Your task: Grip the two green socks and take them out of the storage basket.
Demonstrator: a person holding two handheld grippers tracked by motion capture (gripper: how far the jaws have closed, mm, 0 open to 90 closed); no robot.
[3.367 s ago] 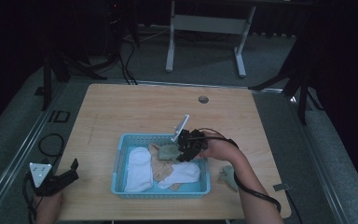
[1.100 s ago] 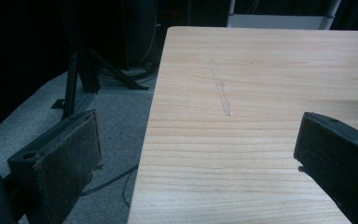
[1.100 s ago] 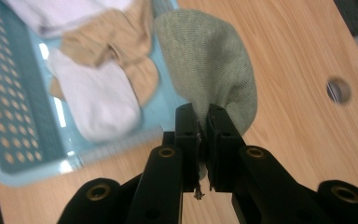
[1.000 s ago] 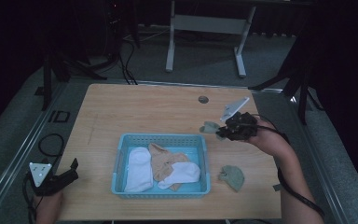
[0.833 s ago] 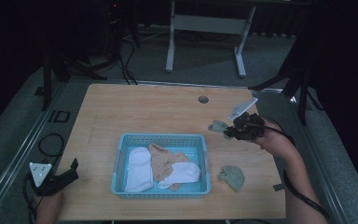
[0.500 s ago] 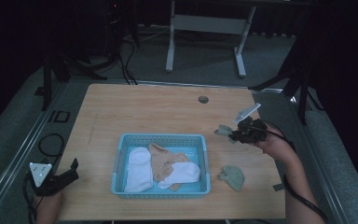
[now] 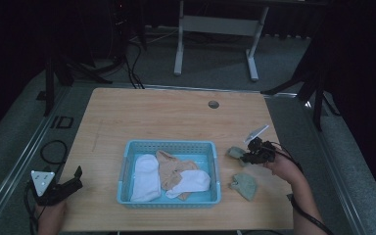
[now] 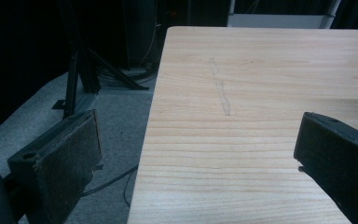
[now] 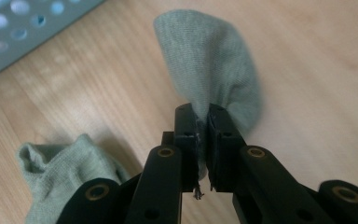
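My right gripper is shut on a grey-green sock, which hangs from its jaws just right of the blue basket, low over the table. A second grey-green sock lies crumpled on the wood a little nearer the front edge. The basket holds two white socks and a tan one. My left gripper rests at the table's front left corner, jaws wide open with nothing between them.
The wooden table has a round cable hole near its far edge. Stands and cables lie on the floor around the table. In the left gripper view the table's left edge runs beside grey carpet.
My right gripper has carried the grey-green sock from the basket out to the right and then lowered it toward the table beside the other sock. The left gripper has stayed still.
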